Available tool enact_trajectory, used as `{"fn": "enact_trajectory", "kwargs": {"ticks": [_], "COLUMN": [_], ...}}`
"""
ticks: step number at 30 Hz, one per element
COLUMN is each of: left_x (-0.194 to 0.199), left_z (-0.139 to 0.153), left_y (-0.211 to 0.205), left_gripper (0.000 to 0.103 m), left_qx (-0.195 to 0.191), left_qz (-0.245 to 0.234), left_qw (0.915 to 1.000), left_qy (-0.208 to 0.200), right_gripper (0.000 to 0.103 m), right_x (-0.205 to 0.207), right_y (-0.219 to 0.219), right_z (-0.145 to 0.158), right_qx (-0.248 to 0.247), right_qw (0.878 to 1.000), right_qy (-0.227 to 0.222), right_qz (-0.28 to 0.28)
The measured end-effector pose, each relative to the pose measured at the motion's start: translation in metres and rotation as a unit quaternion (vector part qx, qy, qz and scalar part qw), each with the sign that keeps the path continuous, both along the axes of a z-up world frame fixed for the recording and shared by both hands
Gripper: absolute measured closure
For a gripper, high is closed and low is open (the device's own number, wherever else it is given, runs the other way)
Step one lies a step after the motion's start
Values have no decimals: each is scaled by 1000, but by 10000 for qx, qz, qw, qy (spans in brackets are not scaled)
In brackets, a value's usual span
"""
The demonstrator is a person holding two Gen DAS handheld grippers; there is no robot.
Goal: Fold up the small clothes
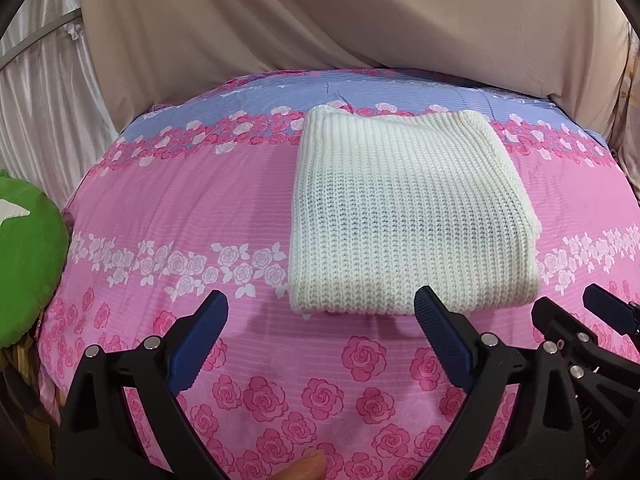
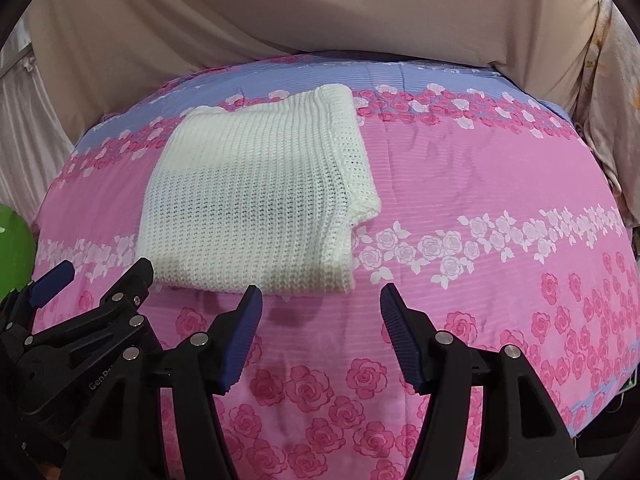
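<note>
**Q:** Left gripper (image 1: 322,308), as its own wrist view shows it: how does it stand, and why there?

**A:** Its jaws are spread wide and hold nothing. It hangs just short of the near edge of the white knitted garment (image 1: 404,216), which lies as a neat rectangle on the rose-print bedspread (image 1: 160,200). The right gripper (image 1: 568,312) enters at the lower right, beside the garment's near right corner. A green cushion (image 1: 28,256) sits at the left margin, well apart, and a beige drape (image 1: 320,12) closes the background. The position reads as a release or an approach at the near hem; which of the two cannot be told.

**Q:** And the right wrist view?

**A:** Here the right gripper is likewise parted and empty, poised over bare bedspread just beside the garment's near right corner. The garment appears layered: a doubled flap juts out along its right side, suggesting at least one fold is made. The left gripper shows at the lower left, close to the near left corner. Judged from this, each tool is stationed at one corner so that both can lift the near edge together for a further fold.
</note>
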State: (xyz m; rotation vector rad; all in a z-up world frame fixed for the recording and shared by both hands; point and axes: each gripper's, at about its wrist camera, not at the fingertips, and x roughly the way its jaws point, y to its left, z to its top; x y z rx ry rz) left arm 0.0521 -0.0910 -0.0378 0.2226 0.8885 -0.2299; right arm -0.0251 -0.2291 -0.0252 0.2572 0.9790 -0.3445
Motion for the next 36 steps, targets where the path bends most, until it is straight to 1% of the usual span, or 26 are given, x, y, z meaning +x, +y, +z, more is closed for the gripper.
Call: {"fn": "enact_trajectory", "kwargs": {"ticks": [9, 14, 20, 25, 30, 36], "left_x": [0, 1, 1, 5, 6, 8], "left_z": [-4, -6, -8, -12, -13, -18], "left_y": [4, -2, -5, -7, -13, -11], "left_gripper": [11, 12, 12, 12, 11, 11], "left_qx": [-44, 102, 159, 236, 454, 497], "left_qz": [104, 81, 73, 32, -47, -22], "left_qw": [9998, 9998, 9996, 9988, 9971, 9962], "left_qy": [167, 181, 225, 435, 612, 719], "right_gripper": [43, 43, 43, 43, 42, 42], "right_x": [-1, 0, 0, 1, 1, 3], "right_y": [6, 8, 6, 5, 4, 5], "right_z": [1, 1, 0, -2, -2, -4], "right_qx": [-31, -60, -43, -24, -49, -1], "right_qw": [10000, 10000, 10000, 9999, 9996, 9994], "right_qy": [8, 29, 70, 140, 231, 301], "right_qz": [41, 45, 3, -58, -131, -189]}}
